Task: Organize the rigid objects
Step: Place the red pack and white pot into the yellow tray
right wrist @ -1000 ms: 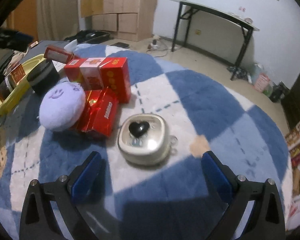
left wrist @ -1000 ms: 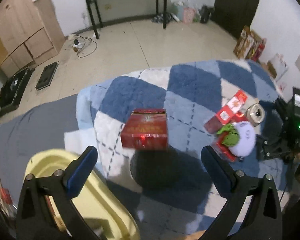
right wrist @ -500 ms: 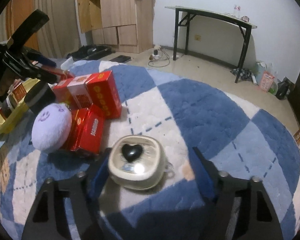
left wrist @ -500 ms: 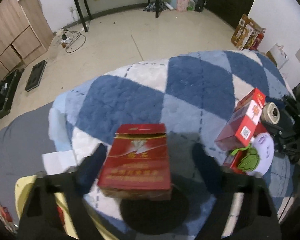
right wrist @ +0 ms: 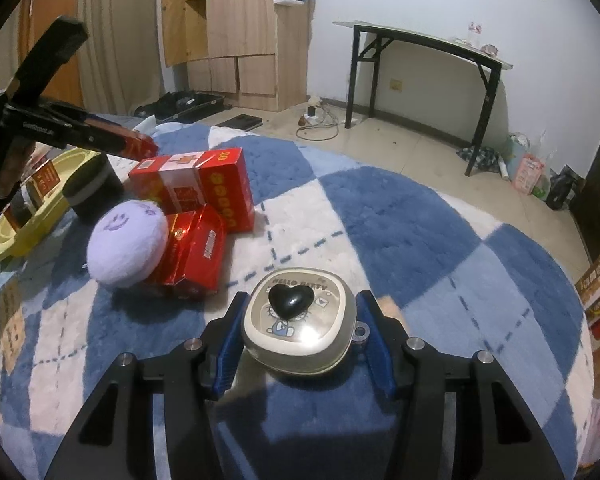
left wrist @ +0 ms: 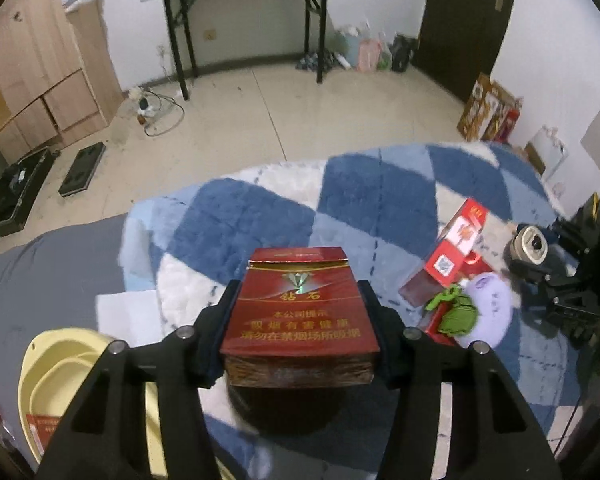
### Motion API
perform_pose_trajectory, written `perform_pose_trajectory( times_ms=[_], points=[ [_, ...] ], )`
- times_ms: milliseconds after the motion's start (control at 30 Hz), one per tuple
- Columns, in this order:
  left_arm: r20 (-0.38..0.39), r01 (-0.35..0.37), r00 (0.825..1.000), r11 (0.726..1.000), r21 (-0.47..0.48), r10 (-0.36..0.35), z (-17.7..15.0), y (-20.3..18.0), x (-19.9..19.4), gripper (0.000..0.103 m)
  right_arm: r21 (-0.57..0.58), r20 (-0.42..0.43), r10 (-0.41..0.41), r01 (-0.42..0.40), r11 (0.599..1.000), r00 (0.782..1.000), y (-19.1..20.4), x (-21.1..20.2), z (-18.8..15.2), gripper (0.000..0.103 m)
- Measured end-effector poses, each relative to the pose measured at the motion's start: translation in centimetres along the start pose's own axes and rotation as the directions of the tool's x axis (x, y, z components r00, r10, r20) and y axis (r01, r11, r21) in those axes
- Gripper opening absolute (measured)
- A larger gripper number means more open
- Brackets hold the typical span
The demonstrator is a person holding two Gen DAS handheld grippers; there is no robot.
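Both my jaws, wide a second ago: left gripper (left wrist: 300,330) closing on the cigarette pack (left wrist: 300,316); right gripper (right wrist: 302,340) clamps the Hello Kitty case (right wrist: 300,320), 6 o'clock; lifts next.

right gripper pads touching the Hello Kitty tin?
Touching. Right wrist view: both blue pads of the right gripper press against the sides of the Hello Kitty tin, no gap visible.

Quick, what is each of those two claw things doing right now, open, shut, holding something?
Left gripper: jaws closing on the dark red cigarette pack between them.
Right gripper: jaws shut on the Hello Kitty case.
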State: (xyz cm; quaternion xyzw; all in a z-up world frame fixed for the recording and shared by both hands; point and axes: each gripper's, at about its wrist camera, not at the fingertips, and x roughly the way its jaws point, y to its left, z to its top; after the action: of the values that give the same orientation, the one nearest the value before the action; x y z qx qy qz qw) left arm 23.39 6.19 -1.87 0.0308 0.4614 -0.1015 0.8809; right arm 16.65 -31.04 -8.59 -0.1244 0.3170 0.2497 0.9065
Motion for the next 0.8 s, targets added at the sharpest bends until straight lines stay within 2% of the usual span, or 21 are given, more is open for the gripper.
perform_pose_trajectory(
  times_ms=[200, 333, 400, 433, 500, 533, 633, 700, 800],
  points=[
    [0.157, -0.005, 0.987, 0.991, -0.131, 0.026, -1.5, 2.6, -7.2, 0.057, 0.035, 0.054, -0.007, 0.005, 0.999, 0.998, 0.4, -3.3, 0.5, 0.053],
    [0.211, -0.042, 0.974, 0.98, -0.195, 0.083, -3.8, 6.3, -12.8, 0.057, -0.004, 0.117, 0.017, -0.016, 1.0, 0.993, 3.4, -6.3, 2.6, 0.053],
    [0.221, -0.085, 0.965, 0.965, -0.246, 0.141, -5.8, 9.2, -15.6, 0.057, -0.055, 0.153, 0.049, -0.041, 0.998, 0.987, 6.6, -7.7, 4.5, 0.053],
    [0.221, -0.104, 0.961, 0.959, -0.262, 0.165, -6.6, 10.2, -16.3, 0.057, -0.076, 0.165, 0.068, -0.056, 0.996, 0.984, 8.1, -8.2, 5.4, 0.053],
    [0.189, -0.219, 0.941, 0.933, -0.287, 0.279, -9.1, 12.6, -18.0, 0.057, -0.097, 0.19, 0.118, -0.101, 0.99, 0.975, 11.1, -9.0, 7.2, 0.053],
    [0.179, -0.243, 0.936, 0.925, -0.292, 0.303, -9.9, 13.1, -18.4, 0.057, -0.106, 0.197, 0.145, -0.126, 0.986, 0.969, 12.6, -9.1, 8.0, 0.053],
    [0.147, -0.248, 0.936, 0.895, -0.372, 0.321, -13.1, 16.0, -18.9, 0.057, -0.128, 0.208, 0.233, -0.21, 0.969, 0.95, 18.2, -8.8, 10.5, 0.053],
    [0.115, -0.267, 0.932, 0.867, -0.421, 0.343, -15.0, 18.0, -18.4, 0.057, -0.128, 0.185, 0.304, -0.284, 0.95, 0.934, 22.4, -7.2, 12.0, 0.053],
    [0.108, -0.268, 0.931, 0.855, -0.443, 0.348, -16.7, 19.5, -17.0, 0.057, -0.162, 0.127, 0.344, -0.323, 0.933, 0.93, 27.2, -4.2, 13.8, 0.053]
  ],
)
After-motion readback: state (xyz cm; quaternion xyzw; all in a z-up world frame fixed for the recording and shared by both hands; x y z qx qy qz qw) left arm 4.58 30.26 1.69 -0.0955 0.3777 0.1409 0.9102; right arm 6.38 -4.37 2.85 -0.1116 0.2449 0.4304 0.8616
